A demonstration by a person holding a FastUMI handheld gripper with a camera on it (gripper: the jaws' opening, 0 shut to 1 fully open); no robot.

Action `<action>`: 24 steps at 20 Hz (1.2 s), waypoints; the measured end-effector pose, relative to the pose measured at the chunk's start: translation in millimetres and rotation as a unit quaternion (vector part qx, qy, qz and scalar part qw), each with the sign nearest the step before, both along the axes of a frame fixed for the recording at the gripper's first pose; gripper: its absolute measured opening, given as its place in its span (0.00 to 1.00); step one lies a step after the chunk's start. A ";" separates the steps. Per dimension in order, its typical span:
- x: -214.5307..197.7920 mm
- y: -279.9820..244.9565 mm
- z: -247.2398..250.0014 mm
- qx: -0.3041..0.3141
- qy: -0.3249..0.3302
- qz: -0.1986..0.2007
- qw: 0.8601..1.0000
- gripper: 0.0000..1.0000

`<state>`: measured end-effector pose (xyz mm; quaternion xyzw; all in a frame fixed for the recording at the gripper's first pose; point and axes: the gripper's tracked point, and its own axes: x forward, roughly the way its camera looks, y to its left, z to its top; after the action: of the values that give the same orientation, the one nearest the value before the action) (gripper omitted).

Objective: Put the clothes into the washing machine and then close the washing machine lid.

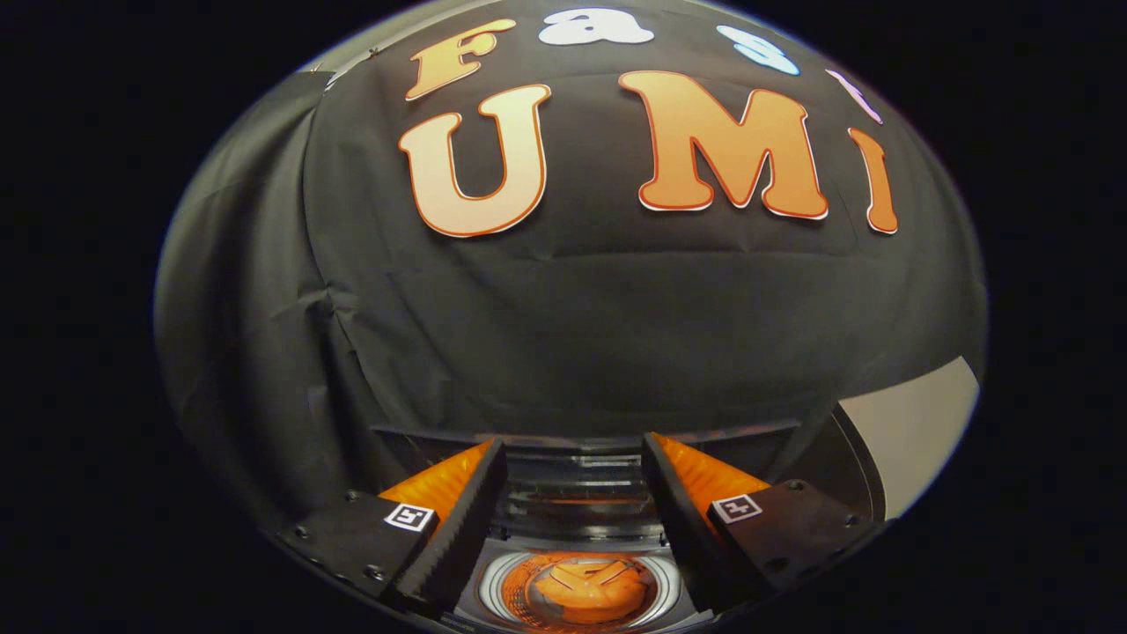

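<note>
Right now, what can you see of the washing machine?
The washing machine sits below and just ahead of the open gripper, seen between its jaws. Its lid looks raised, clear and glossy. The round drum opening has a pale ring; an orange mass lies inside, though reflections make it hard to identify. Nothing touches the machine.

1. You get dim light overall; the wall (563, 335) is dark and softly creased.
2. Orange glare glows inside the drum (577, 588).
3. Fisheye bends everything near the rim; focus stays fairly sharp.

The gripper (574, 462) hangs with fingers spread apart above the washing machine's (577, 493) open drum (577, 588).
</note>
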<state>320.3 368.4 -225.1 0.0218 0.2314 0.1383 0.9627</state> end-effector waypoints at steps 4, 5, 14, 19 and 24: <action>31.4 8.3 -16.0 -0.005 0.012 -0.002 1.000 0.99; 33.6 8.6 -21.6 -0.011 0.022 -0.002 1.000 0.99; 11.7 6.8 -19.2 -0.007 0.013 0.009 1.000 0.99; -17.2 2.6 -18.7 -0.010 0.003 0.008 1.000 0.99; -43.4 -0.7 -21.7 -0.015 -0.009 0.016 1.000 1.00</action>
<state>276.9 367.7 -246.8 0.0022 0.2252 0.1508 0.9626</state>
